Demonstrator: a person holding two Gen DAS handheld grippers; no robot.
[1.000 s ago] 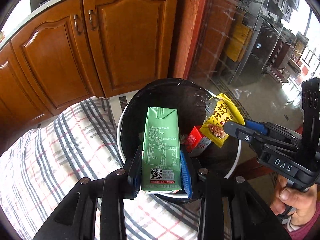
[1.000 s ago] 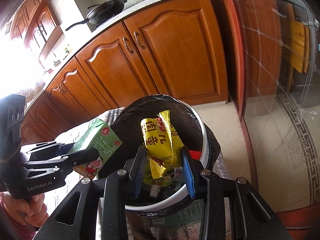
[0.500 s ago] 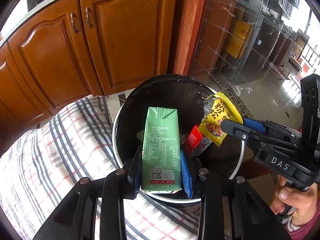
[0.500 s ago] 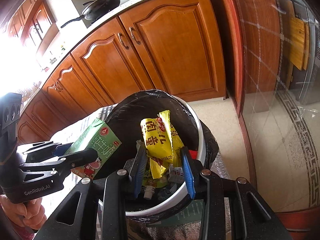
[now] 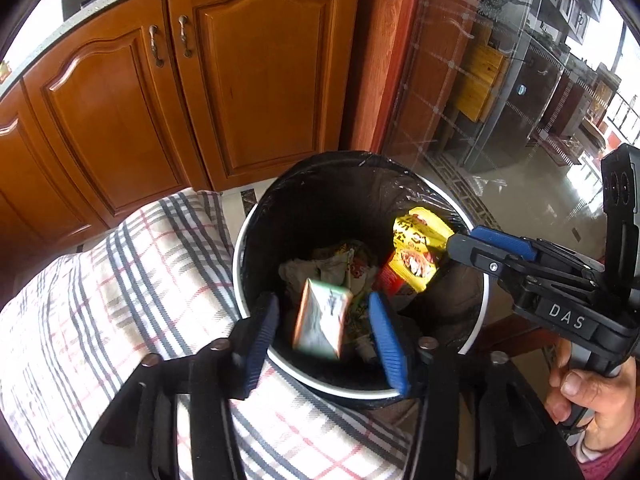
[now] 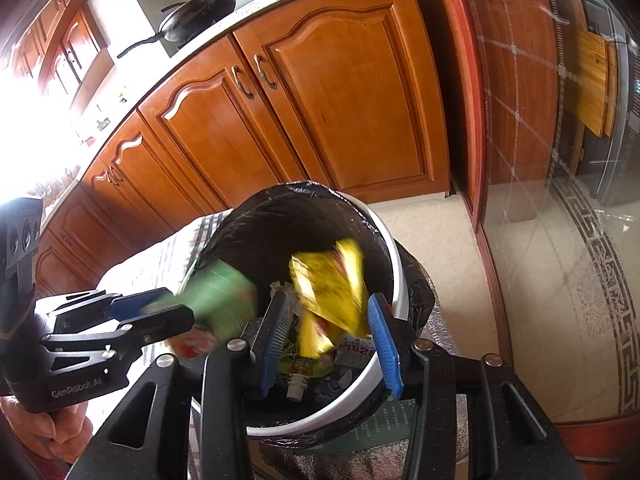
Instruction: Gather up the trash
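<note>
Fingers of the left gripper [image 5: 326, 340] and "DAS"-marked right gripper [image 6: 330, 340] are opening; carton [image 5: 320, 324] and yellow wrapper [image 6: 332, 288] hang loose between them, over the bin [image 5: 478, 320].

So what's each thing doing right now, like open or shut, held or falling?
Left gripper: jaws opening, pads off the carton.
Green carton: loose, blurred, dropping into the bin.
Right gripper: jaws opening.
Yellow wrapper: loose, blurred, falling in.
Bin: open, bag-lined, trash inside.
Cupboard doors: shut.
</note>
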